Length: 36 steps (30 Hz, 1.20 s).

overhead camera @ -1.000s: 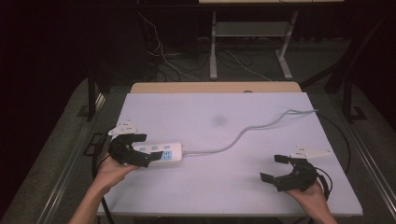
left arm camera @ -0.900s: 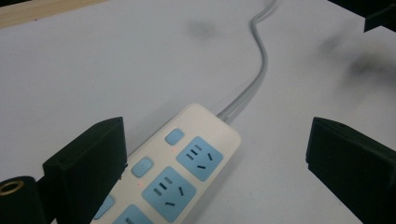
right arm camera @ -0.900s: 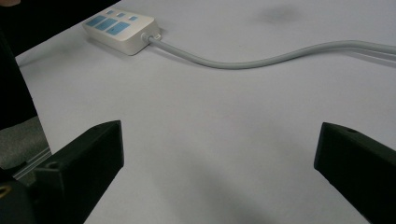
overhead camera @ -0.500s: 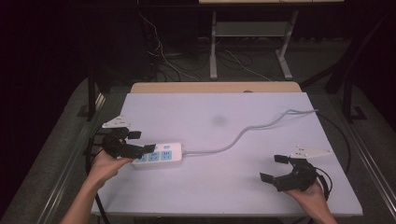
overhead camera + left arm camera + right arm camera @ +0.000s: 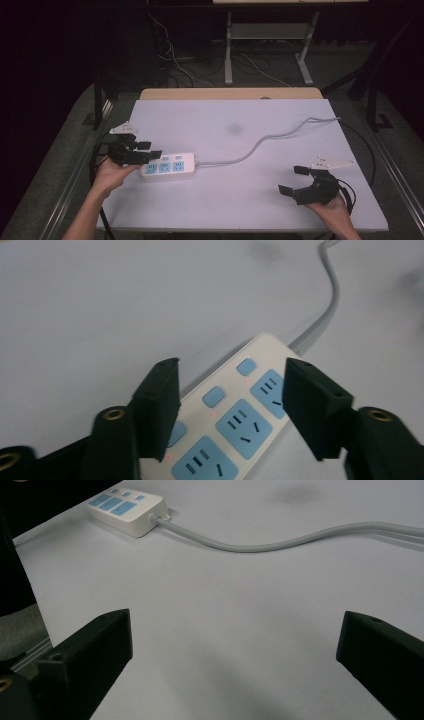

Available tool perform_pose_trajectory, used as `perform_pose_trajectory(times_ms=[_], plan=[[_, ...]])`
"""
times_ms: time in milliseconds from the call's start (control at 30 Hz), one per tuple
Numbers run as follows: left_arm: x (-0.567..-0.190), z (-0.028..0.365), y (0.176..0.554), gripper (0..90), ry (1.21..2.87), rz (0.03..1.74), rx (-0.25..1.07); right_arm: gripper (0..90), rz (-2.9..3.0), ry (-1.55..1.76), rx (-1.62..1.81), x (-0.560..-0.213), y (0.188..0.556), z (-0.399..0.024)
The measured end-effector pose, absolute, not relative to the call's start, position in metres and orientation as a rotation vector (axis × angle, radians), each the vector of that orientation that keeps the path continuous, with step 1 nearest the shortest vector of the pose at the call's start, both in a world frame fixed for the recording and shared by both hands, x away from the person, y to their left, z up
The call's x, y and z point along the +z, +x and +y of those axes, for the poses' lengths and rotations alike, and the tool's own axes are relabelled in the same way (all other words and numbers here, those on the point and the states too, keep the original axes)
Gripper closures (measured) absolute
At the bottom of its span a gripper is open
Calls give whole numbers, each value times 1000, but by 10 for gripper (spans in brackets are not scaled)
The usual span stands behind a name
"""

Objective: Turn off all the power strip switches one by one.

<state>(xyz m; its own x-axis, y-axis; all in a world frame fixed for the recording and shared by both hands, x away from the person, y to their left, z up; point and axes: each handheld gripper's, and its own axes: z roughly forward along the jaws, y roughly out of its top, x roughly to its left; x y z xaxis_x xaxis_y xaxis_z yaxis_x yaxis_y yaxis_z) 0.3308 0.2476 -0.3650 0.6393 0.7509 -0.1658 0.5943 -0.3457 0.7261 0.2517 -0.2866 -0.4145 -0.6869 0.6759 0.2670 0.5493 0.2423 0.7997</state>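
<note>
1. My left hand [image 5: 111, 172] reaches in from the near left corner of the worktop [image 5: 235, 200], forearm slanting up and inward, wrist about level.
2. It carries my left gripper [image 5: 150, 150], pointed along the worktop at the near end of the power strip [image 5: 167, 166].
3. In the left gripper view, my two black jaws have just been closing; they stand partly spread on either side of the power strip [image 5: 235, 415]. I cannot see the pads pressing on it, so it lies between them, not pinched.
4. The power strip lies flat near the left edge of the worktop, long side roughly parallel to the near edge. It is a rounded white plastic bar with pale blue socket faces and small square blue buttons [image 5: 215, 396], and tiny red lights beside them.
5. A smooth grey cable [image 5: 260, 142] leaves its right end and curves across the worktop toward the far right corner.
6. My right hand [image 5: 332, 210] rests at the near right corner, holding my right gripper [image 5: 294, 180] low over the worktop, jaws spread wide with nothing between them, well apart from the strip.
7. The worktop is matte, pale lilac-white, with one faint dark smudge [image 5: 234, 129] near the middle.
</note>
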Motion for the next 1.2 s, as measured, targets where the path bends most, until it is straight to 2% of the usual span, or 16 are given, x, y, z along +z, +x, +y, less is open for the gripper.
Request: perform_pose_trajectory(times_ms=[100, 133, 167, 300, 400, 567, 1200], plan=[[-366, 250, 332, 540, 2074, 1065, 264, 13, 2368, 1177, 1437, -415, 252, -287], [-367, 250, 333, 658, 2076, 1079, 260, 13, 2369, 1179, 1436, -415, 252, -286], [-368, 250, 334, 658, 2080, 1085, 256, 13, 2369, 1179, 1436, -415, 252, -286], [-371, 251, 337, 795, 2092, 1117, 275, 13, 2373, 1177, 1430, -415, 251, -286], [-373, 251, 339, 809, 2100, 1143, 288, 13, 2377, 1171, 1425, -415, 251, -286], [-376, 250, 343, 888, 2124, 1158, 292, 13, 2376, 1170, 1428, -415, 251, -286], [-398, 250, 355, 890, 2211, 1216, 233, 13, 2388, 1161, 1420, -416, 251, -286]])
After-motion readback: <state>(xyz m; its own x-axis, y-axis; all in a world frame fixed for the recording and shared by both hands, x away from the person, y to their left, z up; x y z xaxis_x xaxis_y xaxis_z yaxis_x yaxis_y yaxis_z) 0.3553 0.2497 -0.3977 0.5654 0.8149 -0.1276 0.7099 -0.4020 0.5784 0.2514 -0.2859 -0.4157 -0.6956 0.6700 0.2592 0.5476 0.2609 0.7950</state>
